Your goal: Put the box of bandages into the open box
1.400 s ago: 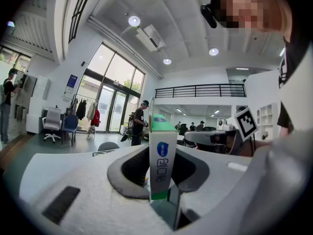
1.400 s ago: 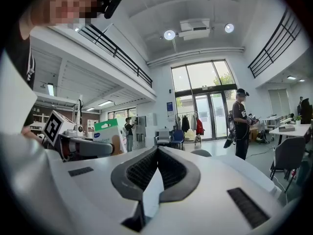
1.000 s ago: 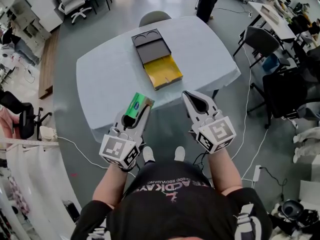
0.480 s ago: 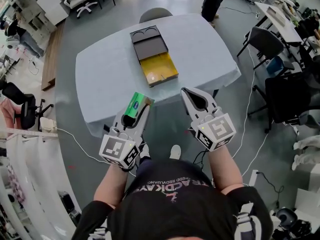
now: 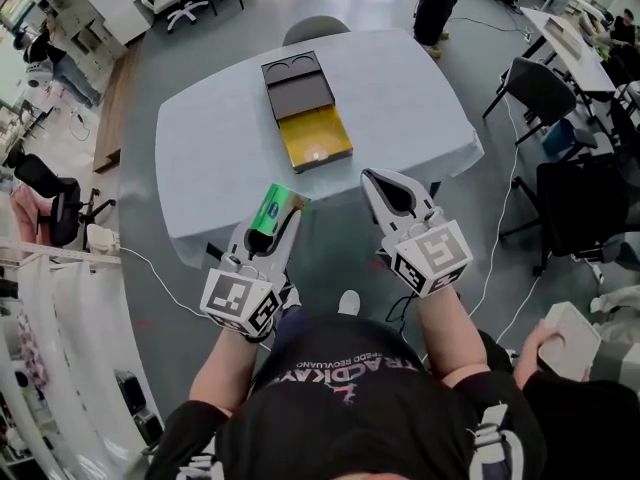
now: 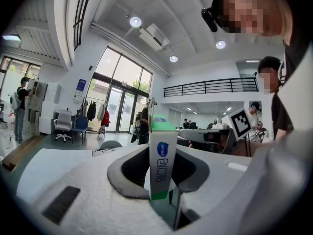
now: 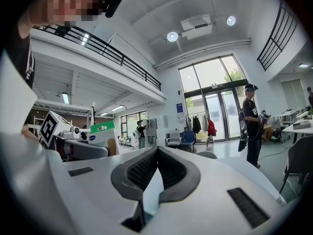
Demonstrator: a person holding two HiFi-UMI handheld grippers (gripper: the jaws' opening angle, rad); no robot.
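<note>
The bandage box (image 5: 272, 211), green and white, stands on end between the jaws of my left gripper (image 5: 282, 214), which is shut on it. In the left gripper view the bandage box (image 6: 162, 161) fills the gap between the pads. My right gripper (image 5: 376, 179) is shut and holds nothing; in the right gripper view its jaws (image 7: 156, 150) meet at the tips. Both grippers hover off the near edge of the table (image 5: 410, 103). The open box (image 5: 316, 141), yellow inside with a dark lid (image 5: 297, 82) behind it, lies at the table's middle, well beyond both grippers.
A grey chair (image 5: 311, 30) stands at the table's far side, and a person (image 5: 437, 3) stands beyond its far right corner. Desks and dark chairs (image 5: 535, 83) line the right. Cables (image 5: 150, 278) run over the floor. A hand with a white object (image 5: 562, 340) shows at lower right.
Both grippers keep much the same place, the bandage box still in the left one. The view has shifted a little. A hand holding a white object has come into view at lower right.
</note>
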